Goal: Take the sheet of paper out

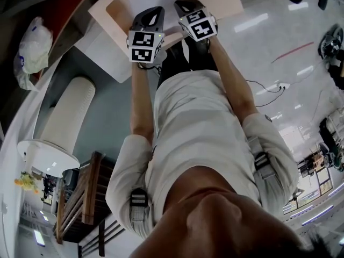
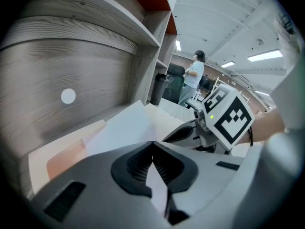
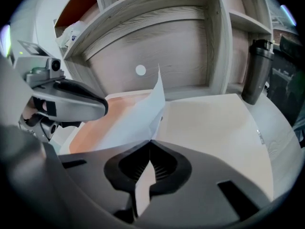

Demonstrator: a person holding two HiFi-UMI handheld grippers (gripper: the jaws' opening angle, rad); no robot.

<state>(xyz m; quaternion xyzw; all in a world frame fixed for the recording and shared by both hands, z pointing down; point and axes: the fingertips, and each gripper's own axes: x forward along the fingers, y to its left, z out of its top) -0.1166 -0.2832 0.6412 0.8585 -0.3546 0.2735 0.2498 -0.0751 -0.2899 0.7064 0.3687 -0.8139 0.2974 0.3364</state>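
Left claw (image 2: pixel 152 146): jaws together, clamped on the near edge of the sheet (image 2: pixel 125 128); a white strip of it shows pinched between the ribbed pads. From there the sheet runs forward and away, towards the back panel of the shelf (image 2: pixel 86 56), lying low over a peach folder (image 2: pixel 62 159) on the worktop (image 3: pixel 214 128). Whether its far end sits inside the folder or only on top of it, I cannot tell. Sheet is buckled in the middle: the right gripper view shows a ridge standing up between the two grips, so it is not lying flat. Right claw (image 3: pixel 151 146): jaws likewise together, clamped on the same near edge, with paper showing in the bite. Head view puts the two claws side by side, close together, both at the near edge with the sheet beyond them, and neither looks nearer to it than the other. Judgement: grip step is done and the sheet is partly lifted. The relation that matters is that the paper lies ahead of both claws, so drawing it out probably means pulling back towards the person and up, both hands level, or the ridge may crease. Dark bottle (image 3: pixel 255 70) stands at the far right by the shelf upright, well apart from the sheet.
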